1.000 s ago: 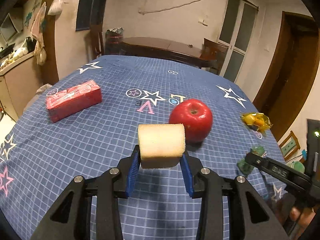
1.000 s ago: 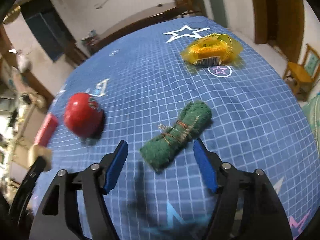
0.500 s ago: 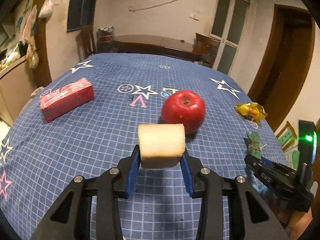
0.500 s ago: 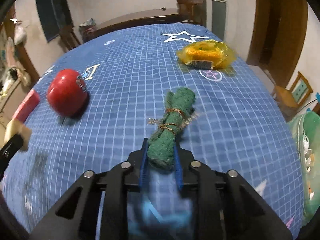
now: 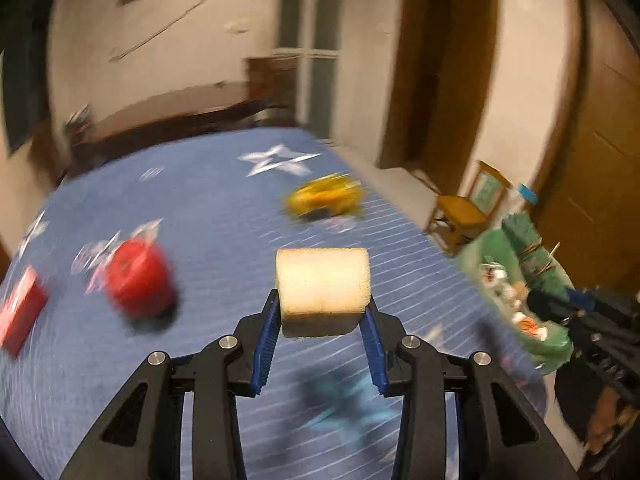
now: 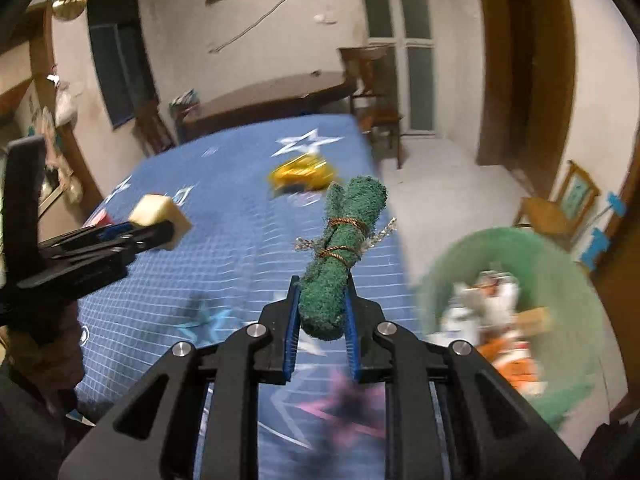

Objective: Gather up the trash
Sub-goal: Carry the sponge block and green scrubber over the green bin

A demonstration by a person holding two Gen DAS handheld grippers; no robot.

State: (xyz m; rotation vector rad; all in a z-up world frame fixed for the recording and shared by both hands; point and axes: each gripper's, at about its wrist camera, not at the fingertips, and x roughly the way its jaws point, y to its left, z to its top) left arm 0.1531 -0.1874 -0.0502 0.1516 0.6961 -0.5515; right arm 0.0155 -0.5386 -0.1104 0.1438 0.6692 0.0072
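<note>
A pale yellow sponge block [image 5: 322, 288] is seen clamped between the blue pads of the left gripper [image 5: 322, 320], the pads pressed against its two sides, and it is carried clear of the blue star-printed tablecloth [image 5: 216, 208]. In the right wrist view the same block [image 6: 158, 214] is found at about 9 o'clock, held out over the cloth by the left gripper [image 6: 154, 236]. A rolled green scouring pad [image 6: 340, 256], bound with copper-coloured wire, is gripped at its near end by the right gripper [image 6: 322, 324]; its jaws have just been closing and are now tight on the roll, which is raised off the cloth and projects forward toward 12 o'clock. A green trash bin [image 6: 516, 240], with white and orange scraps inside, is recorded beyond the table edge at about 4 o'clock in the right wrist view, blurred; in the left wrist view it [image 5: 492, 248] is placed at 3 o'clock, with the green roll [image 5: 528, 240] seen above it. Still lying on the cloth are a yellow wrapper [image 5: 324, 198] at 12 o'clock, a red apple [image 5: 138, 282] at 9 o'clock and a red carton [image 5: 20, 312] at the far left edge, all smeared by motion blur. A wooden chair [image 5: 468, 204] is noted on the floor beyond the table at about 2 o'clock.
</note>
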